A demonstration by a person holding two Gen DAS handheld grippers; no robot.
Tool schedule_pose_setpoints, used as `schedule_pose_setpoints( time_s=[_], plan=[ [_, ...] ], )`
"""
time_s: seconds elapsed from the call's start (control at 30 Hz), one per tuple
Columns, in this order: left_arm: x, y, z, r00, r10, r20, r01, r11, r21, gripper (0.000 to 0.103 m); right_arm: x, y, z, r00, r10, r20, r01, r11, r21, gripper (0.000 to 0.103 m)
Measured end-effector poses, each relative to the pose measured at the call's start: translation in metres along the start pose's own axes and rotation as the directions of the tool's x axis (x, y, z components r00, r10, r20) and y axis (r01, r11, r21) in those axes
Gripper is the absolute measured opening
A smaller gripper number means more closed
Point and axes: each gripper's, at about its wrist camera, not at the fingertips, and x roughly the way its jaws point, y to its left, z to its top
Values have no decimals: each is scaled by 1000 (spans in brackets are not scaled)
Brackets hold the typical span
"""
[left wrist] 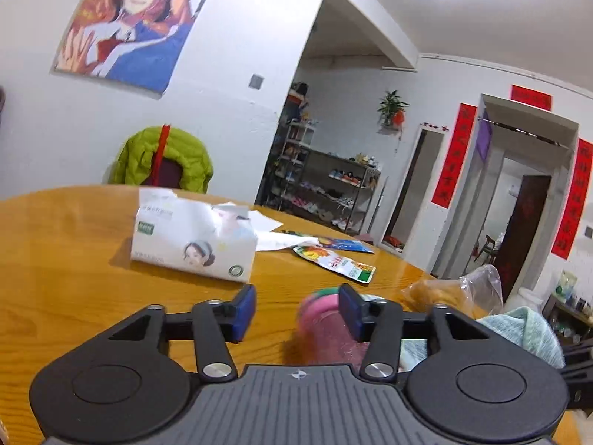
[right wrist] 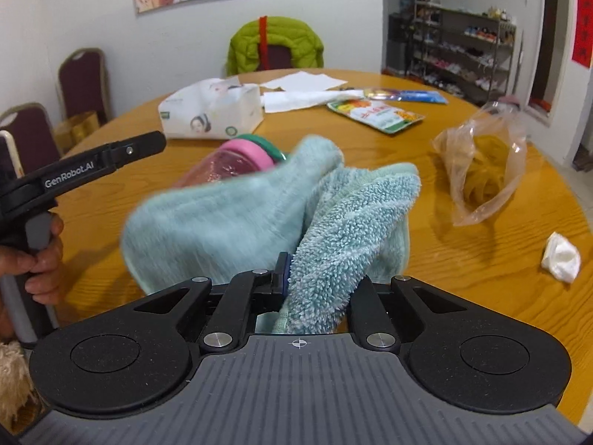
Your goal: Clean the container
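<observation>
A clear pink container with a pink and green lid [left wrist: 322, 319] lies on its side on the wooden table [left wrist: 74, 259]. It also shows in the right wrist view [right wrist: 237, 159]. My left gripper [left wrist: 298, 313] is open, and its right finger [left wrist: 350, 309] overlaps the container, which lies right of centre. My right gripper [right wrist: 315, 278] is shut on a light teal cloth [right wrist: 259, 215], which drapes against the container's near side and hides its lower part. The cloth also shows in the left wrist view [left wrist: 526, 330].
A tissue pack [right wrist: 211, 111], white paper sheets [right wrist: 304, 89] and snack packets [right wrist: 374, 113] lie at the table's far side. A plastic bag of yellow food [right wrist: 481, 167] stands to the right. A crumpled tissue [right wrist: 561, 256] lies near the right edge. Chairs [right wrist: 85, 78] stand around the table.
</observation>
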Motion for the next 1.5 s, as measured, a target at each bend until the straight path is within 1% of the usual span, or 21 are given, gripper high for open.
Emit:
schedule_pose_setpoints(
  time_s=[0.03,0.13,0.17,0.2,0.3,0.37,0.47,0.53,0.67,0.73,0.77,0.83,0.9,1.0,1.03,1.1,1.13,1.17,1.27,1.4,1.5],
  plan=[
    [2,3,-1,1000,-1,-17,0,1000,-19,65,-3,2,3,1000,-29,7,29,999,-16,14],
    [-1,7,-7,999,0,-50,-3,999,-48,70,-13,3,17,993,-111,32,113,991,-74,34],
    [0,6,-8,998,3,-56,-6,999,-41,70,-17,-1,23,995,-84,55,87,995,-45,42],
    [1,5,-9,998,8,-62,-10,1000,-30,71,-21,-5,30,996,-55,76,56,998,-12,44],
    [6,2,-12,996,23,-83,-24,1000,-12,73,-31,-18,54,990,77,121,-94,986,139,57],
    [7,3,-12,995,41,-91,-42,999,-9,74,-23,-22,70,971,209,115,-231,946,229,79],
    [5,8,-11,994,66,-83,-68,998,-18,78,0,-24,86,949,311,57,-310,877,368,82],
    [3,11,-9,994,78,-77,-80,996,-30,79,0,-20,91,954,293,58,-291,868,403,82],
    [4,8,-10,991,100,-94,-101,995,-8,80,-41,-12,95,963,180,201,-238,918,318,82],
    [4,4,-10,990,107,-90,-106,994,12,80,-77,-5,95,949,75,307,-147,964,221,84],
    [4,4,-10,990,112,-88,-110,994,18,80,-91,-1,95,941,44,336,-105,980,166,90],
    [3,3,-9,989,120,-83,-119,993,19,80,-115,6,93,932,41,360,-72,995,73,91],
    [2,3,-9,989,123,-79,-122,992,18,80,-130,0,95,920,104,377,-143,987,77,94],
    [3,2,-10,989,125,-78,-124,992,27,81,-110,-6,96,910,250,330,-314,937,156,97],
    [4,3,-11,989,128,-79,-126,992,28,81,-90,-5,97,917,280,283,-338,923,183,95],
    [6,4,-11,988,131,-86,-129,991,26,81,-39,-4,98,936,322,145,-350,898,266,93],
    [7,5,-12,987,132,-91,-130,991,24,81,-10,-6,96,938,335,85,-344,878,334,87],
    [8,5,-12,986,133,-97,-131,991,24,81,18,-9,95,936,351,26,-332,854,401,80],
    [11,5,-14,985,132,-110,-130,991,33,81,80,-15,98,918,388,-83,-294,806,515,76],
    [12,2,-15,985,127,-116,-123,991,47,81,112,-12,103,940,296,-170,-180,854,488,76],
    [13,2,-16,984,129,-122,-123,991,53,82,133,-9,108,930,283,-234,-143,866,479,80]
  ],
)
